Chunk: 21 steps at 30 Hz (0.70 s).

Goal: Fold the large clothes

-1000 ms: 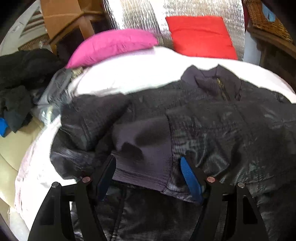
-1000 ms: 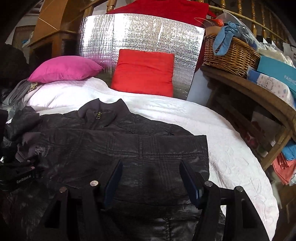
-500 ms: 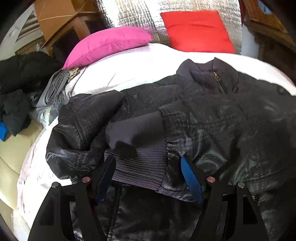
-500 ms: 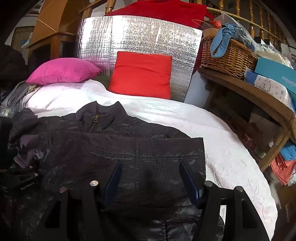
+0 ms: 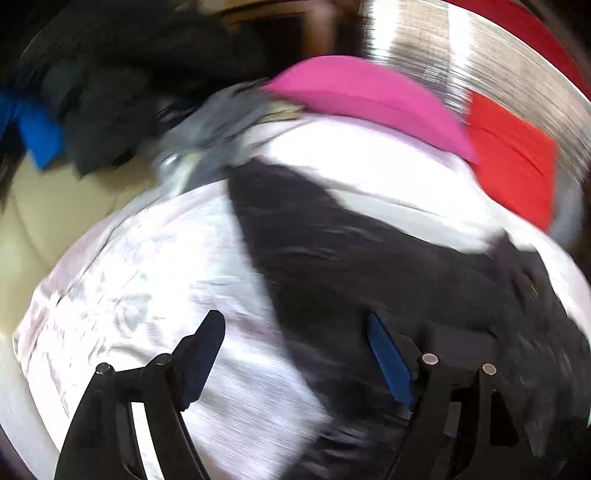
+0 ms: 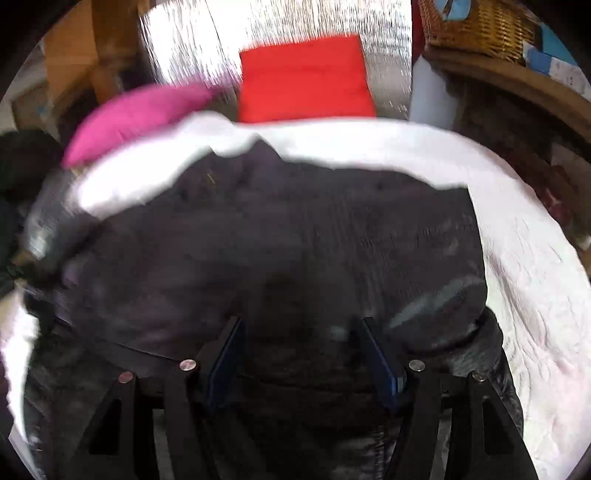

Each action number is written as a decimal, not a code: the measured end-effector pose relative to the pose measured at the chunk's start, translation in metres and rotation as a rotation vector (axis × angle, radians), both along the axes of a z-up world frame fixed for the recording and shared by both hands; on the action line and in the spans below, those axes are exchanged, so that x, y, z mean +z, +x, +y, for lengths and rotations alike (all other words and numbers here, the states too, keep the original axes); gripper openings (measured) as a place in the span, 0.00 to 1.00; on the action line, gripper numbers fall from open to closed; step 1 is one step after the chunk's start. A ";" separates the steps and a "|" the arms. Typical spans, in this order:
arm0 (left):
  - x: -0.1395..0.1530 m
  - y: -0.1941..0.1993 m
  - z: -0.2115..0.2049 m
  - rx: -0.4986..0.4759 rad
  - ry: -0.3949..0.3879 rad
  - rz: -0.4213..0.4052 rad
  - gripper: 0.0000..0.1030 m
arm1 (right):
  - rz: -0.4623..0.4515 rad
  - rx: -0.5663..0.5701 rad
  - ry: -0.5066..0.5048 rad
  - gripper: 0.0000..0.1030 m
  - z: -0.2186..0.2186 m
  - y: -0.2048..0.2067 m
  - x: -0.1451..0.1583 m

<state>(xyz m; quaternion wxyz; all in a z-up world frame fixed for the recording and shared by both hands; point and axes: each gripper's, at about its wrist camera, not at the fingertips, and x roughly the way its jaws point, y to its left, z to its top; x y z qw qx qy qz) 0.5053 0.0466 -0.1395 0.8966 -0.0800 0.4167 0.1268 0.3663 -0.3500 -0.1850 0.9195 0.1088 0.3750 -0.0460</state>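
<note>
A large black jacket (image 6: 295, 236) lies spread on the white bedspread (image 6: 524, 280), collar toward the pillows. It also shows in the left wrist view (image 5: 354, 266), blurred, at centre and right. My left gripper (image 5: 295, 332) is open and empty over the jacket's left edge, its left finger over bare bedspread (image 5: 147, 295). My right gripper (image 6: 301, 332) is open and empty, low over the jacket's lower middle. A folded sleeve cuff (image 6: 443, 317) lies just right of it. Both views are motion-blurred.
A pink pillow (image 5: 369, 96) and a red cushion (image 6: 306, 77) lie at the bed's head against a silver foil panel (image 6: 280, 29). A pile of dark clothes (image 5: 110, 96) sits left of the bed. A wooden shelf with a wicker basket (image 6: 480, 26) stands to the right.
The left gripper has swung to the left, off the folded sleeve to the jacket's left edge. The right gripper has moved forward and lower over the jacket. Both stay open.
</note>
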 end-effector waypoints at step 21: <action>-0.059 0.051 0.065 0.033 -0.572 -0.007 0.07 | -0.058 0.051 -0.009 0.66 0.016 0.000 -0.005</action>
